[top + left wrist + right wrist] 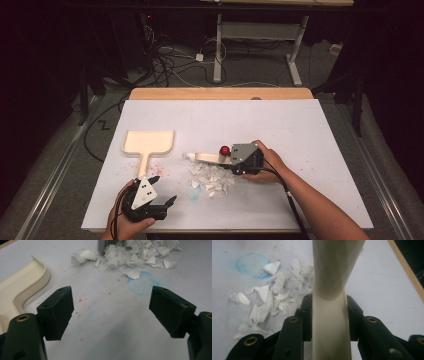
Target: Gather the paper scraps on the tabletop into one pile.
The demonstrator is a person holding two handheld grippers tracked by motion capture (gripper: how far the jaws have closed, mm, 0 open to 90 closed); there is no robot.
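- Right claw (227, 161) is where we begin: its two black jaws are clamped narrow on the cream plastic handle of a small brush (332, 322), and in the right gripper view the handle runs straight up between them.
- We see the brush's long axis lying level across the bench, pointing from the right claw toward the person's left, with a red knob (225, 150) on the handle just ahead of the claw.
- We place the pile of torn white paper scraps (211, 177) right under and just nearer the person than the brush head, touching it; in the left gripper view the grey bristles (103, 246) stand at the pile's far edge.
- We find the cream plastic dustpan (149, 142) well to the left of the pile, its flat tray away from the person and its handle pointing back toward the left claw (162, 190).
- Our left claw stands wide apart and empty, hovering over the white bench (310, 130), with the dustpan handle just beside its left jaw.
- We judge the coming move turns on this line-up: scraps lie between brush and dustpan, so the sweep must go leftward, and the left claw is the nearer one for taking the pan's handle.
- We also note a faint blue ring (142, 283) and red specks marking the bench surface near the pile.
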